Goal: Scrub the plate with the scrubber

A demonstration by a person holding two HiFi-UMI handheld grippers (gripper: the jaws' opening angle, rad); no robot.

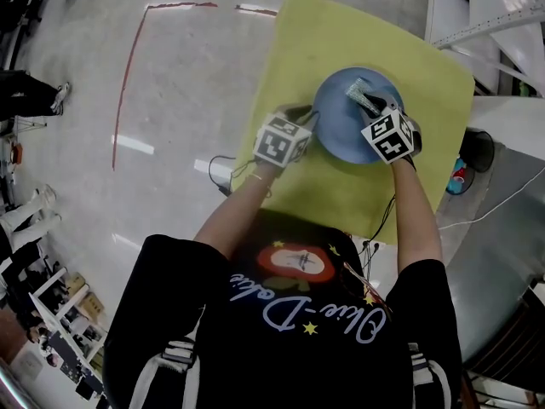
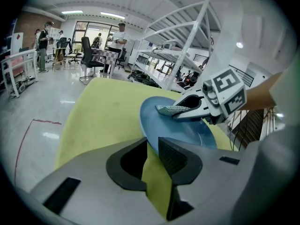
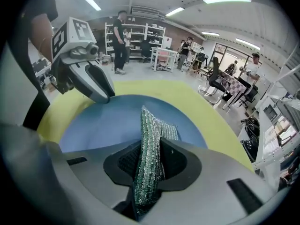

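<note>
Blue and glossy, the plate [image 1: 341, 122] lies flat on the yellow-green table [image 1: 341, 32], toward its far right part in the head view, and both grippers meet at it. The left gripper [image 2: 151, 153] comes in at the plate's left rim. In its own view the rim runs into the gap between its jaws, one jaw outside the edge and the ribbed face of the other over the plate's inner side. The jaws stand narrowly apart and pinch that rim, with a sliver of table showing lower in the gap. The right gripper [image 3: 149, 146] reaches over the plate from the near right, its jaws pressed onto the scrubber [image 3: 149, 125], a green and silver mesh pad held on edge with its free end sticking out past the jaw tips. In the left gripper view that end points across the plate's far half, low above the blue surface; whether it touches there I cannot tell. Each gripper carries a black-and-white marker cube [image 1: 281, 141], one at either side of the plate. The person's bare forearms [image 1: 243, 207] reach to the table from a black printed shirt [image 1: 281, 339]. Beyond the table a red tape line [image 1: 128, 75] marks the grey floor [image 1: 187, 83], and the gripper views show white shelving [image 2: 187, 46] and people [image 3: 119, 41] standing well away.
</note>
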